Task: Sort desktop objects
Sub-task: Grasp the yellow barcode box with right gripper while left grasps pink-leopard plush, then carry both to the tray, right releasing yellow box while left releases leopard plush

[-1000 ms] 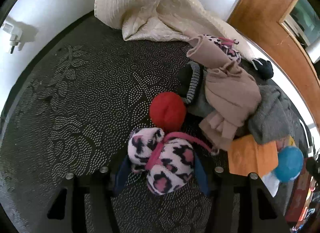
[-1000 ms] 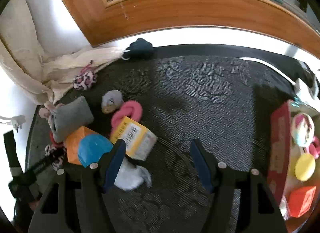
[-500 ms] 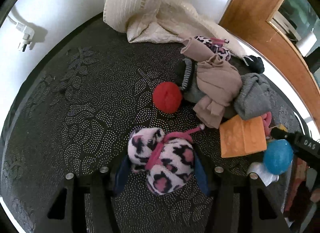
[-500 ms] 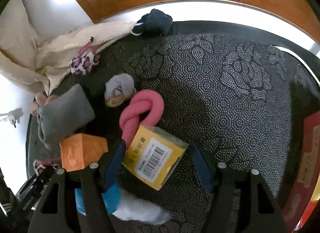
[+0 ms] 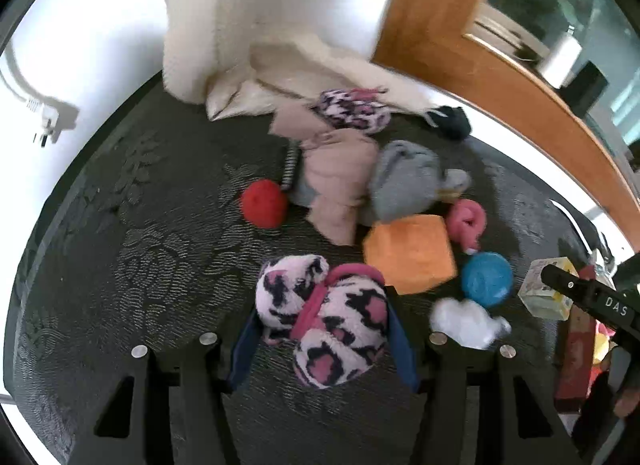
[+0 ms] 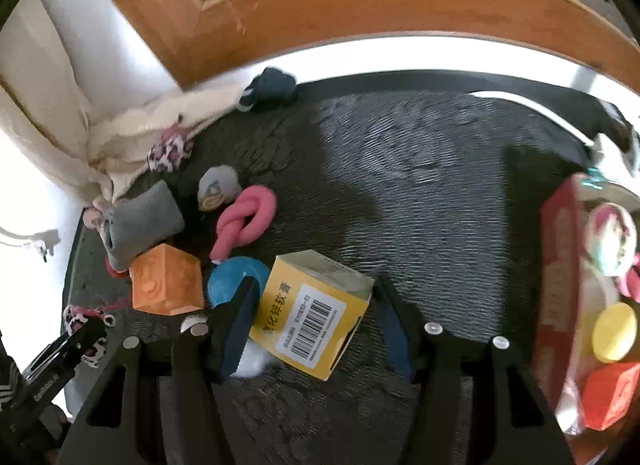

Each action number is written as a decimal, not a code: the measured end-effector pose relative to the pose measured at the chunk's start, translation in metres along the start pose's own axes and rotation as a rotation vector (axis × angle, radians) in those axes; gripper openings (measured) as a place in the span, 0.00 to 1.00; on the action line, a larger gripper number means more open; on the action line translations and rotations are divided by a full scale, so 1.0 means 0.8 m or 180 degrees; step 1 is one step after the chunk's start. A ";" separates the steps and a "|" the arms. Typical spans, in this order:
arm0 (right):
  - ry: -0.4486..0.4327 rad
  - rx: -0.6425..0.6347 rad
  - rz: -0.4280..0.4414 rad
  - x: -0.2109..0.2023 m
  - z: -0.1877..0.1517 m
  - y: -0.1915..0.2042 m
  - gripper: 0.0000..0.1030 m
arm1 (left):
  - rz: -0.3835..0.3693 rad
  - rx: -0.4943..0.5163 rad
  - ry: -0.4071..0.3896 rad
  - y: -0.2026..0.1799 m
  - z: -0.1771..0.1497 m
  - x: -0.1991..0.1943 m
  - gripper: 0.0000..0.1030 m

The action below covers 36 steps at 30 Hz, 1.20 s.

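Sorting has both grippers loaded: left gripper (image 5: 322, 329) clamps the leopard-print plush (image 5: 324, 321), right gripper (image 6: 314, 317) clamps the yellow box (image 6: 310, 311), ready for carrying.

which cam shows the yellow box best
The right wrist view: the yellow box sits large between the right gripper fingers, its barcode label facing the camera. The left wrist view shows it only small and blurred at the right edge, partly hidden behind the other gripper's black body.
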State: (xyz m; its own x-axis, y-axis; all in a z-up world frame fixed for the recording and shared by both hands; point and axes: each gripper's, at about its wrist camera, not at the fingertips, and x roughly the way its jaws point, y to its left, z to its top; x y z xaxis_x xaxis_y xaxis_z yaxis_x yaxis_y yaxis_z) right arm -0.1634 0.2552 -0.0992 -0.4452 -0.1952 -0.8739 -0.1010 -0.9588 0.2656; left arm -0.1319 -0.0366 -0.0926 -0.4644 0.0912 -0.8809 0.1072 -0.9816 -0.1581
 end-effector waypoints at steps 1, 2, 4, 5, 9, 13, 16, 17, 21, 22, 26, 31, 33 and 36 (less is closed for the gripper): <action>-0.0048 0.0021 -0.0012 -0.010 -0.002 -0.007 0.61 | -0.0016 0.0028 -0.0012 -0.007 -0.002 -0.004 0.57; -0.0093 0.0044 -0.0030 -0.019 -0.004 -0.014 0.61 | -0.0039 0.0059 -0.0023 -0.016 -0.004 -0.008 0.57; -0.0198 0.0105 -0.0084 -0.042 -0.009 -0.035 0.61 | -0.0085 0.0117 -0.0044 -0.032 -0.010 -0.017 0.57; -0.0248 0.0139 -0.0114 -0.053 -0.012 -0.046 0.61 | -0.0111 0.0148 -0.0055 -0.040 -0.014 -0.023 0.57; -0.0422 0.0318 -0.0265 -0.092 -0.021 -0.097 0.61 | -0.0210 0.0264 -0.0082 -0.079 -0.024 -0.034 0.57; -0.0528 0.0482 -0.0391 -0.119 -0.025 -0.148 0.61 | -0.0320 0.0402 -0.0100 -0.123 -0.039 -0.046 0.57; -0.0588 0.0558 -0.0454 -0.136 -0.029 -0.178 0.61 | -0.0396 0.0522 -0.0124 -0.157 -0.051 -0.058 0.57; -0.0602 0.0573 -0.0465 -0.140 -0.031 -0.186 0.61 | -0.0419 0.0556 -0.0131 -0.166 -0.055 -0.062 0.57; -0.0640 0.0564 -0.0469 -0.150 -0.035 -0.204 0.61 | -0.0527 0.0711 -0.0148 -0.209 -0.072 -0.077 0.57; -0.0650 0.0568 -0.0454 -0.151 -0.033 -0.209 0.62 | -0.0555 0.0748 -0.0151 -0.220 -0.076 -0.081 0.57; -0.0677 0.0577 -0.0266 -0.167 -0.031 -0.225 0.73 | -0.0679 0.0921 -0.0162 -0.264 -0.093 -0.092 0.57; -0.0793 0.0625 -0.0287 -0.190 -0.043 -0.245 0.77 | -0.0849 0.1133 -0.0137 -0.316 -0.113 -0.101 0.57; -0.0792 0.0713 -0.0289 -0.196 -0.052 -0.259 0.77 | -0.0915 0.1233 -0.0126 -0.338 -0.120 -0.103 0.57; -0.0794 0.0833 -0.0303 -0.205 -0.064 -0.279 0.77 | -0.0999 0.1355 -0.0118 -0.368 -0.128 -0.103 0.57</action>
State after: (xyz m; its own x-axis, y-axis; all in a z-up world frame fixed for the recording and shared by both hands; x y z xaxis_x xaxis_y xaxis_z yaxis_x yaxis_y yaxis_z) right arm -0.0224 0.4907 -0.0363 -0.6226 -0.0205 -0.7822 -0.3620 -0.8787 0.3111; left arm -0.0351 0.2619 -0.0194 -0.4483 0.3932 -0.8027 -0.4047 -0.8900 -0.2099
